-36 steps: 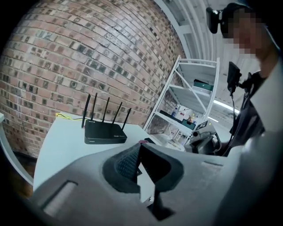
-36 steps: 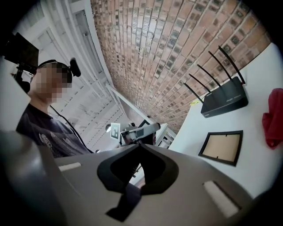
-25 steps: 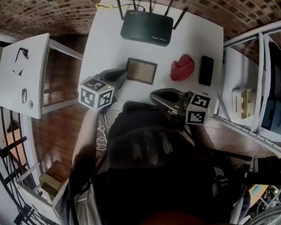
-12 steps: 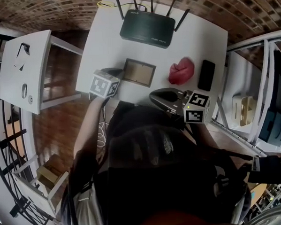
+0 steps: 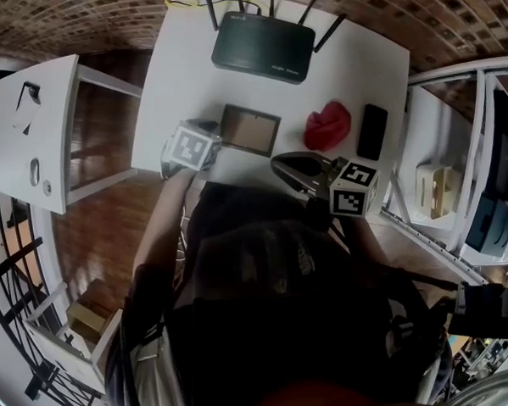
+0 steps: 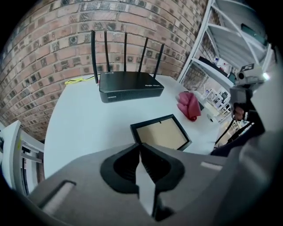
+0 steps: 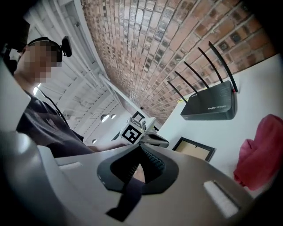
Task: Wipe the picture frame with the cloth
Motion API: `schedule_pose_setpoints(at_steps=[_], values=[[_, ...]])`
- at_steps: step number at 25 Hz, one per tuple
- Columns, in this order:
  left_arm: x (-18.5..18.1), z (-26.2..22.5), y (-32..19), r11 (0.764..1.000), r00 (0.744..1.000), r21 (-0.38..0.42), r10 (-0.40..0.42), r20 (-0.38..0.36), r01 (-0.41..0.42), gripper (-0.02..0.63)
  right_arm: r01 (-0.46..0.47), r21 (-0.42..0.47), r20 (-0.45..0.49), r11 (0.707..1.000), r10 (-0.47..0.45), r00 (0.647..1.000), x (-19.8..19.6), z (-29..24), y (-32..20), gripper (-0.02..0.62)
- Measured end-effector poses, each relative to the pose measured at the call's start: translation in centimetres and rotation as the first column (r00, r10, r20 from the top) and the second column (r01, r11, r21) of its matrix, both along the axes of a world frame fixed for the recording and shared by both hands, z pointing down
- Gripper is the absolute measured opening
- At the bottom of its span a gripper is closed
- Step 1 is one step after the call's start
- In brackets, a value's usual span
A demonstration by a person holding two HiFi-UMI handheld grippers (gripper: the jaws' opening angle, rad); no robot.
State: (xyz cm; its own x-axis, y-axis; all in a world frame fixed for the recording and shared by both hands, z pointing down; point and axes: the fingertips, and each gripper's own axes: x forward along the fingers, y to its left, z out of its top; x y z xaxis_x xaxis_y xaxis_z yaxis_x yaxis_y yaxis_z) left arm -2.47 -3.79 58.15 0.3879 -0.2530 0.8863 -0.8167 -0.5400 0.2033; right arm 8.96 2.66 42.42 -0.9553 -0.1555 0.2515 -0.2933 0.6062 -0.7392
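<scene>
On the white counter (image 5: 188,82), the picture frame (image 5: 250,130) lies flat near the crumpled red cloth (image 5: 328,124), not touching it. The left hand-held gripper (image 6: 140,148) and right hand-held gripper (image 7: 140,150) are both closed and empty. The cloth looks soft and light, so pinch a raised fold. The stiff frame may slide.

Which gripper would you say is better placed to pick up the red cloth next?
Right, probably. The right gripper is nearer the cloth; the left gripper is beyond the frame, at its far edge. Both are shut and empty.
</scene>
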Motion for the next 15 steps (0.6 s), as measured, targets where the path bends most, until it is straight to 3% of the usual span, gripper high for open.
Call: schedule_pose_setpoints(at_steps=[1,4,15], values=[[0.2,0.1,0.1,1.000,1.000,-0.015,0.010,-0.008,-0.010,0.011,-0.008,-0.004,-0.012,1.000,0.008,1.000,0.0,0.5,-0.2,0.000],[1.0,1.2,1.0,0.996,0.999,-0.079,0.041,-0.030,-0.043,0.166,-0.019,-0.015,-0.044,1.000,0.018,0.999,0.1,1.8,0.1,0.000],[1.2,2.3,-0.6,0.997,0.999,-0.072,0.032,-0.017,-0.033,0.165,-0.033,-0.033,-0.076,0.999,0.030,0.997,1.1,2.8,0.1,0.000]])
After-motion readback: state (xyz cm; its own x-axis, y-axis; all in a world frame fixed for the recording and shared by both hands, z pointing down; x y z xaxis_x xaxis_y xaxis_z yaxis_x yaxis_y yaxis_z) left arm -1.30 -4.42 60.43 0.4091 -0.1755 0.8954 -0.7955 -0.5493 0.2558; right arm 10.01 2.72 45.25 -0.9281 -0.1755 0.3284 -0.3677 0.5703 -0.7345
